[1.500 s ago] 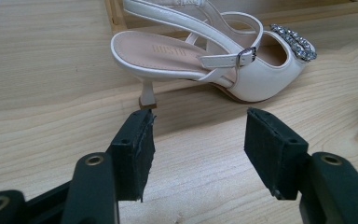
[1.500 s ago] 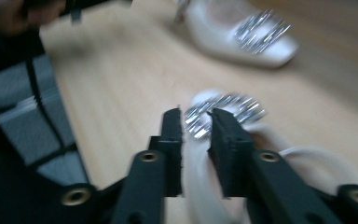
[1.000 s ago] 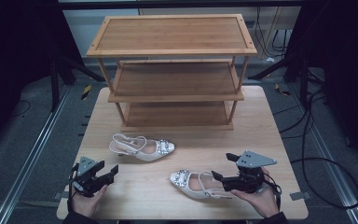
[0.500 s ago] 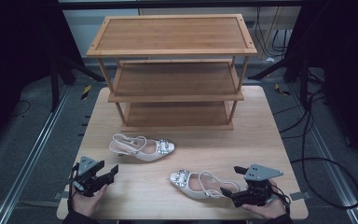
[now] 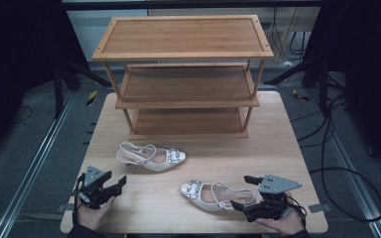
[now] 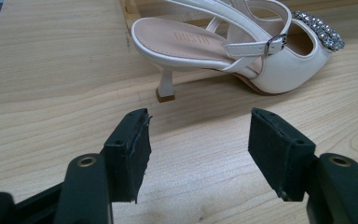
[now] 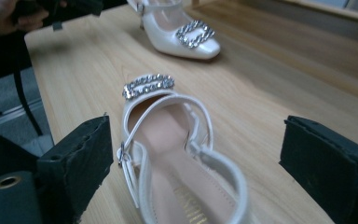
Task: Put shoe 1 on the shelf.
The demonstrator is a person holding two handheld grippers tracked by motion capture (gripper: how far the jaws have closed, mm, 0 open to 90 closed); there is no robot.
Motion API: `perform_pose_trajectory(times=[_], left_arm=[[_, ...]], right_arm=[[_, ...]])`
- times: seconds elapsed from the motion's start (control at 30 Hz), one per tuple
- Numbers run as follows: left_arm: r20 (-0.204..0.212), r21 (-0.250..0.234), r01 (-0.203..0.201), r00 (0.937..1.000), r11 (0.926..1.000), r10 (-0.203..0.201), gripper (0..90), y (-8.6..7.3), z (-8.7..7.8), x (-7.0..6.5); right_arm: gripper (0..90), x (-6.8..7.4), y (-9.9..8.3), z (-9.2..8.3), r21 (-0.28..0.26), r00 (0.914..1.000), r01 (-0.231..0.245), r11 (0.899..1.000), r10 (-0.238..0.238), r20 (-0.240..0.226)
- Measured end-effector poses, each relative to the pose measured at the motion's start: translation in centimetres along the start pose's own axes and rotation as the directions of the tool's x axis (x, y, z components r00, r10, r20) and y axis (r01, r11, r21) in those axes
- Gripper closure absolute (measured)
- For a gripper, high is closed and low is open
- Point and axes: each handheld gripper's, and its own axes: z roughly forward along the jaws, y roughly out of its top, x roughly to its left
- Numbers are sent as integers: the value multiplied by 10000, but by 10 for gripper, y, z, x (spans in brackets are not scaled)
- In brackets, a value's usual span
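Two white slingback heels with jewelled buckles lie on the wooden table [image 5: 287, 148]. The far shoe [image 5: 151, 157] [image 6: 242, 51] [image 7: 182, 32] points right, the near shoe [image 5: 216, 196] [image 7: 168, 121] points left. My right gripper [image 5: 241, 192] [image 7: 193, 154] sits low at the near shoe's heel end. Its jaws have just opened a little wider. The strap and heel end lie between them, untouched by the pads. My left gripper [image 5: 118, 182] [image 6: 198, 140] is open and empty, aimed at the far shoe's heel from a short way off.
A three-tier wooden shoe rack [image 5: 186, 74] stands at the back of the table, all its shelves bare. The table's front edge runs just behind both hands. Cables and dark stands surround the table on the floor.
My right gripper has sunk toward the table and slid a little toward the front edge, settling behind the near shoe. The left gripper and both shoes have stayed put.
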Motion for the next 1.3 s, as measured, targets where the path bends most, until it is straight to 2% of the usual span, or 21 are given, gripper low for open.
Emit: perform_pose_trajectory(times=[0.17,0.27,0.43,0.53,0.67,0.8,0.87,1.03,1.2,1.3], left_arm=[[9,17,-9,10000,10000,9,375,0,0,0],[-12,48,-13,10000,10000,13,375,0,1,0],[-16,55,-28,10000,10000,28,375,0,1,0],[-2,48,-22,10000,10000,22,376,0,1,0],[-4,45,-28,10000,10000,28,376,0,1,0],[27,59,-74,10000,10000,74,376,0,1,-1],[18,40,-72,10000,10000,72,376,0,1,-1],[0,45,-37,10000,10000,37,376,0,1,0],[14,9,-75,10000,10000,75,376,0,1,-1],[17,53,-76,10000,10000,76,376,0,1,0]], right_arm=[[102,-2,-17,16,1257,9997,219,9918,-206,-120],[109,-4,-23,23,1579,9990,350,9868,-299,-343],[122,-6,-24,30,1678,9966,595,9840,-491,-656],[149,-3,-24,35,1717,9931,765,9822,-597,-1007],[158,-3,-23,37,1668,9923,812,9826,-640,-1056],[152,-5,-22,42,1807,9898,980,9786,-769,-1202],[185,-6,-21,43,1873,9879,1075,9764,-837,-1308],[306,-4,-23,36,1970,9813,996,9753,-636,-1816],[268,-1,-23,39,1998,9813,1128,9733,-775,-1764],[275,-2,-22,42,2132,9809,1191,9697,-817,-1766]])
